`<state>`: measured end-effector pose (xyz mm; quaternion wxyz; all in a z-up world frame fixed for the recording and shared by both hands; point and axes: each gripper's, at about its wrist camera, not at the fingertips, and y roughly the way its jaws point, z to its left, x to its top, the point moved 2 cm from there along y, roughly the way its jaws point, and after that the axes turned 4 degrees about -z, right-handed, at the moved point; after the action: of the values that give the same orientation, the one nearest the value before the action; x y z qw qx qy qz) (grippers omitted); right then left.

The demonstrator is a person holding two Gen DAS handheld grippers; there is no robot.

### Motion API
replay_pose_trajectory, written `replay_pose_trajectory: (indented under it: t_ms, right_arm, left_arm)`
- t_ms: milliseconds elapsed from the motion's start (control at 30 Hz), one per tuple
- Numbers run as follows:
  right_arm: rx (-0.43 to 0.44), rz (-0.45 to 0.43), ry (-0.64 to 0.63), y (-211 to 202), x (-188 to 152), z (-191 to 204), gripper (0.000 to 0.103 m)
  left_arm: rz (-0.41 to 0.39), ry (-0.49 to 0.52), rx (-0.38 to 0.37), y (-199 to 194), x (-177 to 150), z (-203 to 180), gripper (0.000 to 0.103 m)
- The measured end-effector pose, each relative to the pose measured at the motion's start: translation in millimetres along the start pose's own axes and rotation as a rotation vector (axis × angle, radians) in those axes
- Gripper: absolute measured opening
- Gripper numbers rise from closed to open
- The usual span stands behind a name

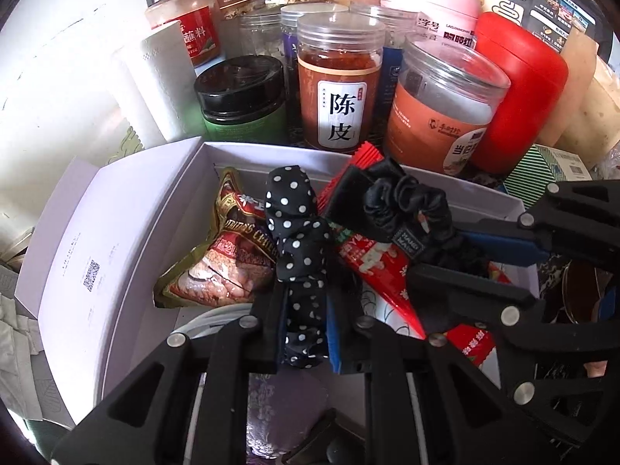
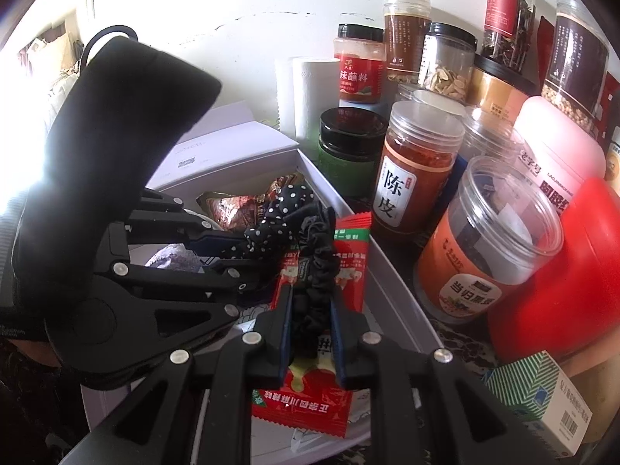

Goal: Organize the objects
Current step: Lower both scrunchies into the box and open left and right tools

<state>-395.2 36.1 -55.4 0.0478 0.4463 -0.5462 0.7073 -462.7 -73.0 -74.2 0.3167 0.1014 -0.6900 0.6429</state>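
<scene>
Over the open white box (image 1: 128, 209), the left gripper (image 1: 306, 333) has its jaws clamped on a black polka-dot scrunchie (image 1: 294, 224), and the right gripper (image 2: 310, 329) has its jaws clamped on a plain black scrunchie (image 2: 316, 255). Both scrunchies hang above snack packets (image 1: 228, 255) lying in the box. Jars (image 1: 337, 81) crowd the bench just past the box's far wall.

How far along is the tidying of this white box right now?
Already in the white box: a snack packet and red sachets. In hand: the left tool is shut on the polka-dot scrunchie, and the right tool is shut on the black scrunchie, both held over the box. Left: letting both scrunchies go. A striped carton sits outside the box; whether it belongs inside is unclear.
</scene>
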Motion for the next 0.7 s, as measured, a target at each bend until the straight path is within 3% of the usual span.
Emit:
replay_pose_trajectory:
  t_ms: [167, 400, 700]
  right_arm:
    - [0.013, 0.004, 0.004, -0.8, 1.5, 0.7, 0.023]
    - [-0.033, -0.004, 0.011, -7.9, 1.9, -2.4, 0.036]
    - [-0.047, -0.018, 0.010, -12.7, 6.0, -4.9, 0.036]
  left_arm:
    - [-0.006, -0.022, -0.015, -3.3, -0.4, 3.1, 0.017]
    - [0.010, -0.032, -0.018, -9.8, -1.4, 4.7, 0.021]
    - [-0.019, -0.014, 0.010, -25.7, 1.1, 4.8, 0.035]
